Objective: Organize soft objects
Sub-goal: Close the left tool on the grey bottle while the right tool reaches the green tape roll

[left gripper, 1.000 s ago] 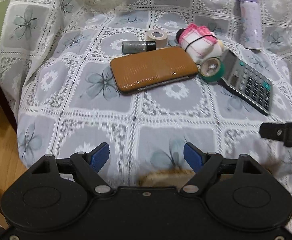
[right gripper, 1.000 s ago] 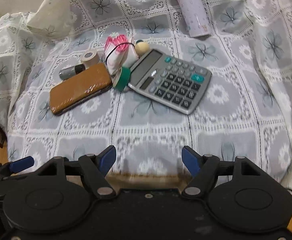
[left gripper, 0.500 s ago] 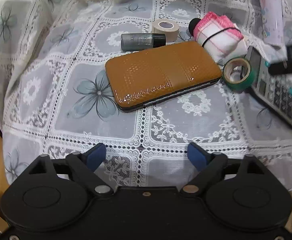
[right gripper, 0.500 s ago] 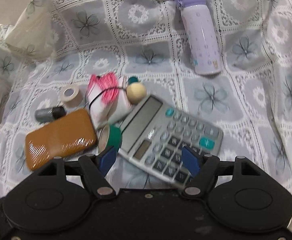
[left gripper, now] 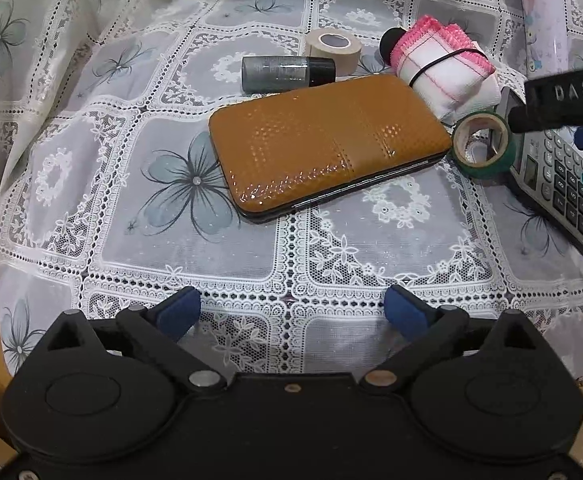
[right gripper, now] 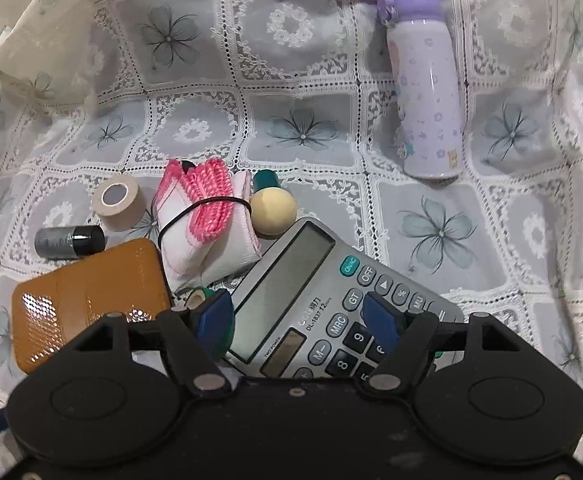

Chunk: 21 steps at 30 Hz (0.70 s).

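Lace-covered bed (left gripper: 91, 200) carries the clutter: brown wallet (left gripper: 327, 144), grey bottle (left gripper: 287, 74), beige tape roll (left gripper: 333, 46), green tape roll (left gripper: 483, 146), calculator (right gripper: 315, 296), purple flask (right gripper: 425, 80), wooden ball (right gripper: 273, 208). Soft item for the task = pink-edged cloth bundle (right gripper: 207, 224), tied w/ a black band, lying betw. the beige roll and the ball, touching the calculator's top edge and just behind the wallet. Change vs a sec ago: both tongs have come fwd over the bed. Right tongs (right gripper: 297, 320) were back at the bed edge, now hang over the calculator w/ the bundle just ahead and a bit left; left tongs (left gripper: 291, 312) have closed in too, wallet now much larger in view, bundle (left gripper: 443, 68) up at far right. Both sets spread wide, nothing betw. the pads. Right tongs' arm also shows in the left view, above the green roll. Judgement: approach phase only, no grasp yet; right side looks best placed for the bundle. Risk: pads catching the calculator or lace on the way in.
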Available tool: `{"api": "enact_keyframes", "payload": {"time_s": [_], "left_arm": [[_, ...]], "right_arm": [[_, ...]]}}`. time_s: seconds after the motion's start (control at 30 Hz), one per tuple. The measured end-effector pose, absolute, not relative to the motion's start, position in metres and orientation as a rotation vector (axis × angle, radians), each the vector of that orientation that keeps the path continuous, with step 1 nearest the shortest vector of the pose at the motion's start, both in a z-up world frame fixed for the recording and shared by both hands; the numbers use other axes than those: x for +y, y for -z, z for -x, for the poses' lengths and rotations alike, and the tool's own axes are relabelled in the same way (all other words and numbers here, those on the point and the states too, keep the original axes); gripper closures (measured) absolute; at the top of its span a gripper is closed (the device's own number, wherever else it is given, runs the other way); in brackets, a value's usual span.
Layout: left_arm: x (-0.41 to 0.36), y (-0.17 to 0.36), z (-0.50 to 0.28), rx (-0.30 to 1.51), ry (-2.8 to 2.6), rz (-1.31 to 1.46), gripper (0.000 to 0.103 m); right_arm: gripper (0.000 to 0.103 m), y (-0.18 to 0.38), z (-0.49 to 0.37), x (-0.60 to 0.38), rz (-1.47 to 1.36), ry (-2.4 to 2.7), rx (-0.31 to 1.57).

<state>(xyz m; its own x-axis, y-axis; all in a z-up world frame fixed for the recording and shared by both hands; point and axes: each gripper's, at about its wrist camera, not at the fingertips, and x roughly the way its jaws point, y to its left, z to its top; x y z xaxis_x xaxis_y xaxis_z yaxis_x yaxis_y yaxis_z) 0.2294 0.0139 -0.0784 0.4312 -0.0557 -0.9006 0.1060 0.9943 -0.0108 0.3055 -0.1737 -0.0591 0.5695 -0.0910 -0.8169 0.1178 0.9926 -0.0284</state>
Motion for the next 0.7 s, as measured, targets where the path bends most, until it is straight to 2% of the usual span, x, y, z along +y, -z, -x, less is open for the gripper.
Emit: {"api": "enact_keyframes", "payload": {"time_s": [0.4, 0.7], "left_arm": [[0.014, 0.078, -0.229, 1.112, 0.102, -0.048, 0.007], [0.014, 0.077, -0.229, 1.107, 0.104, -0.046, 0.007]], "right_arm": [[0.029, 0.059, -0.239, -0.157, -0.001, -0.007, 1.038], [0.028, 0.054, -0.238, -0.168, -0.152, -0.022, 1.055]]}}
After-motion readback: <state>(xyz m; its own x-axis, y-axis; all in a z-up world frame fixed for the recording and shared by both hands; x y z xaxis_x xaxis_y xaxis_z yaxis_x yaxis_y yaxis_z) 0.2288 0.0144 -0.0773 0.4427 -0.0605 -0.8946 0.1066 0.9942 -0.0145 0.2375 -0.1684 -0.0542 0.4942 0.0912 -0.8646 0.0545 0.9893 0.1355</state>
